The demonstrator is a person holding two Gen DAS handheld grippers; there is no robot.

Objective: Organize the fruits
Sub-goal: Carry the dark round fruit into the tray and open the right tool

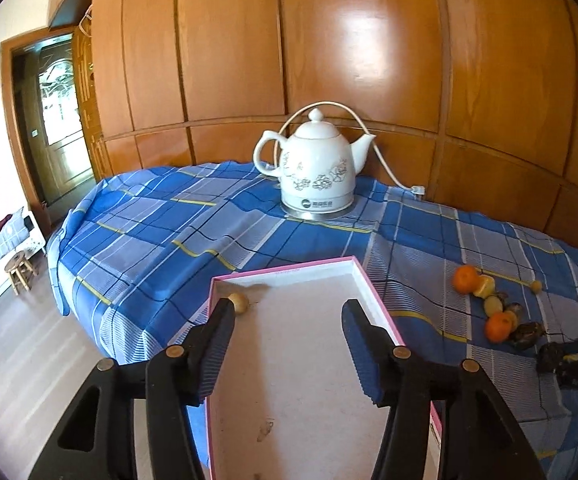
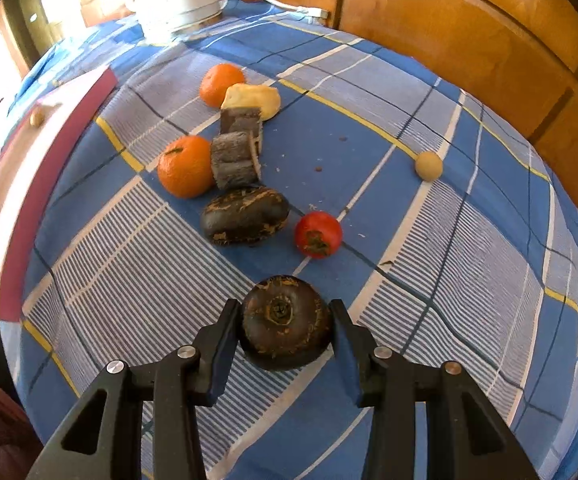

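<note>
While the pink-rimmed box [image 1: 373, 292] holds only one small tan fruit [image 1: 239, 302] in its far left corner, most of the fruit lies on the checked cloth [image 1: 161, 224] to its right: two oranges [image 2: 185, 166], cut pieces, a dark oblong fruit [image 2: 245, 215], a red tomato [image 2: 318, 234] and a pale round fruit [image 2: 428, 165] off on its own.

The risk, as I judge it, is the carry. The dark round fruit [image 2: 287, 322] is smooth and domed, so a light pinch could let it slip out and roll across the cloth, perhaps knocking the tomato just beyond it.

The left gripper [image 1: 288, 316] hangs above the box with its jaws apart and nothing between them. The right gripper [image 2: 285, 332] brackets the dark round fruit, a pad pressed against each side, the fruit apparently resting on the cloth.
</note>
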